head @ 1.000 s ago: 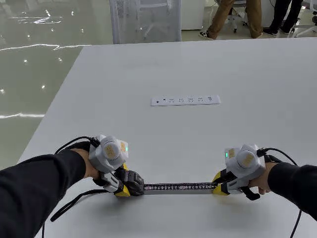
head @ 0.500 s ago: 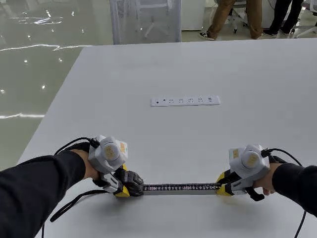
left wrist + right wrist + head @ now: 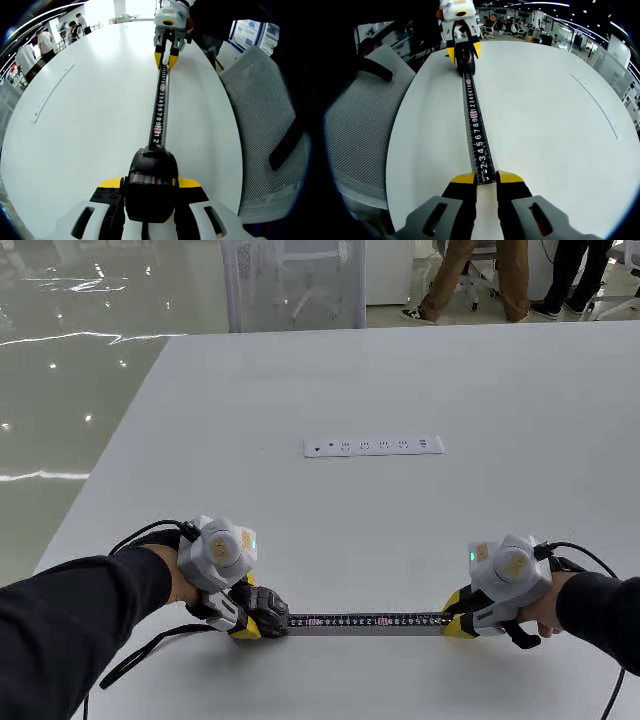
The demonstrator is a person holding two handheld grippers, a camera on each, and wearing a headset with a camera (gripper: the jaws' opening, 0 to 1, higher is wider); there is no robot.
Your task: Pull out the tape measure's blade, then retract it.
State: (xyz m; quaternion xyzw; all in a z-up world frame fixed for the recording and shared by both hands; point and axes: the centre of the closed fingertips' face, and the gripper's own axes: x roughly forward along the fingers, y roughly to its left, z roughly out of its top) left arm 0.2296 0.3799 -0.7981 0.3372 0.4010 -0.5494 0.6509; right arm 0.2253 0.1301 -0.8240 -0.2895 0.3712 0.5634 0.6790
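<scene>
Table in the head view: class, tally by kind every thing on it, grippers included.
tape measure: 1
power strip: 1
grippers: 2, left gripper and right gripper
Total: 4

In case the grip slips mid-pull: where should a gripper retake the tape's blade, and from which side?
Likely the blade at its free end, approaching lengthwise from the side opposite the case: it runs flat and narrow along the table, so jaws pinch across its width, as the right gripper does.
</scene>
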